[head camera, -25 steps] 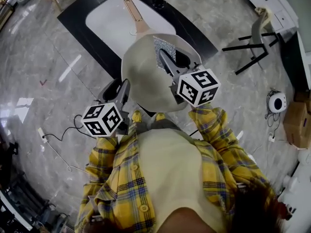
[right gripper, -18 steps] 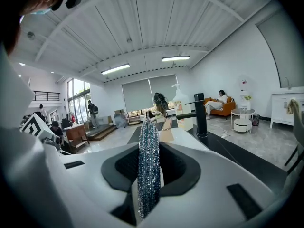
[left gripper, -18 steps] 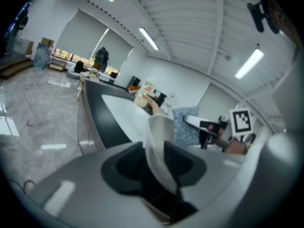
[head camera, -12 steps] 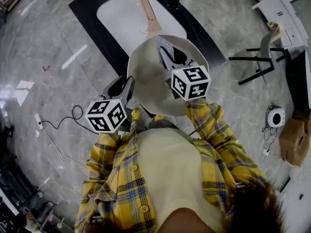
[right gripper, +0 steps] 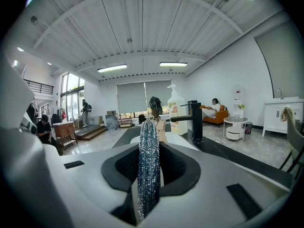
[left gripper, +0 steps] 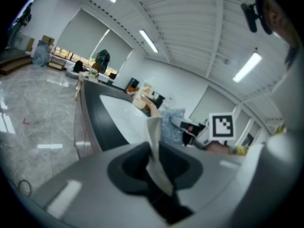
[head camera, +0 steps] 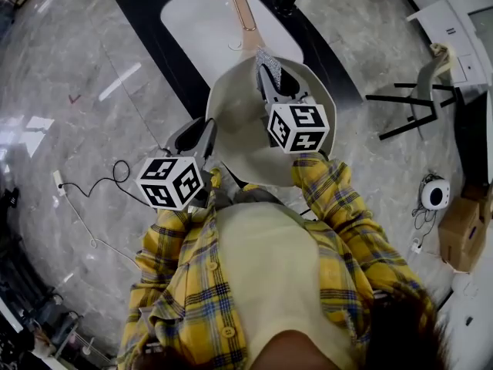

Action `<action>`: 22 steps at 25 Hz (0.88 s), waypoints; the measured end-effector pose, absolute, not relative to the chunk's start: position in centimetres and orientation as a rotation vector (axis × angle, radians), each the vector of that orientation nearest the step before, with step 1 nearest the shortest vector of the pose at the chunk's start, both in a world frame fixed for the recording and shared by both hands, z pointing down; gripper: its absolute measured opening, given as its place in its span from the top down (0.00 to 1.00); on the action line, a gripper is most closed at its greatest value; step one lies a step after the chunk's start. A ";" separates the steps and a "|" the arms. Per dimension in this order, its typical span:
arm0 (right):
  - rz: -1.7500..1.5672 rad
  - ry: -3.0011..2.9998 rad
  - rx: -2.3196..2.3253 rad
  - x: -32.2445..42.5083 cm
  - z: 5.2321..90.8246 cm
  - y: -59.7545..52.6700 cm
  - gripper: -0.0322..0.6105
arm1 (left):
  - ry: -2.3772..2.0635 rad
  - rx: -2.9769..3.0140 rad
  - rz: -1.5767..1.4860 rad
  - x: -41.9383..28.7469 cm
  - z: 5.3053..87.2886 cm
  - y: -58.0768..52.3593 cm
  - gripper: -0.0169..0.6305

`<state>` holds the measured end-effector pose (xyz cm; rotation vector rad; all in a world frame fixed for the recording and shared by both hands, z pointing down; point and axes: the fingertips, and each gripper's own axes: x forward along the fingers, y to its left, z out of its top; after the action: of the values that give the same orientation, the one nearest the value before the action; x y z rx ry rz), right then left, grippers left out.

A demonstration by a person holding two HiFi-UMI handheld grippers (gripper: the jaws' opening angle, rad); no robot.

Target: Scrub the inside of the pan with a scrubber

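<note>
A cream pan (head camera: 235, 133) with a copper handle (head camera: 245, 12) hangs tilted over the sink. My left gripper (head camera: 205, 135) is at its left rim. Its jaws have just been closing, and in the left gripper view the thin rim (left gripper: 154, 139) stands edge-on, pinched between them (left gripper: 153, 167). My right gripper (head camera: 275, 83) reaches into the pan, shut on a glittery silver scrubber (head camera: 267, 62). In the right gripper view the scrubber (right gripper: 148, 160) stands upright between the jaws (right gripper: 148, 179). Whether it touches the pan's floor I cannot tell.
Beneath the pan lies a white basin (head camera: 196, 21) set in a black counter (head camera: 142, 21), with a black faucet (right gripper: 194, 120) and a soap bottle (right gripper: 176, 106) at its far end. A chair (head camera: 412, 95) stands on the marble floor to the right.
My right gripper has moved a little farther into the pan with the scrubber, toward the handle side. The left gripper has stayed at the rim.
</note>
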<state>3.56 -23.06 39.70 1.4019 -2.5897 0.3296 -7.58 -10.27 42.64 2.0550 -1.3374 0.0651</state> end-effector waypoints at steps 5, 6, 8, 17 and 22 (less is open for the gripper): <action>0.302 -2.594 1.418 3.0 40.4 -23.2 0.82 | -1.319 2.057 0.058 -7.6 42.7 -10.4 0.86; 0.298 -2.594 1.421 3.0 40.5 -23.2 0.82 | -1.317 2.057 0.057 -7.6 42.7 -10.3 0.86; 0.294 -2.596 1.423 2.9 40.5 -23.1 0.82 | -1.315 2.059 0.057 -7.6 42.6 -10.3 0.86; 0.298 -2.599 1.395 2.6 40.8 -23.0 0.82 | -1.290 2.061 0.051 -7.6 42.8 -10.4 0.86; 0.300 -2.641 1.331 1.4 40.7 -22.1 0.82 | -1.282 2.065 0.051 -7.5 42.7 -10.4 0.86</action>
<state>1.37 -22.08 40.73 1.3305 -2.6405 0.2995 -7.52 -10.37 42.67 2.0649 -1.2817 0.0509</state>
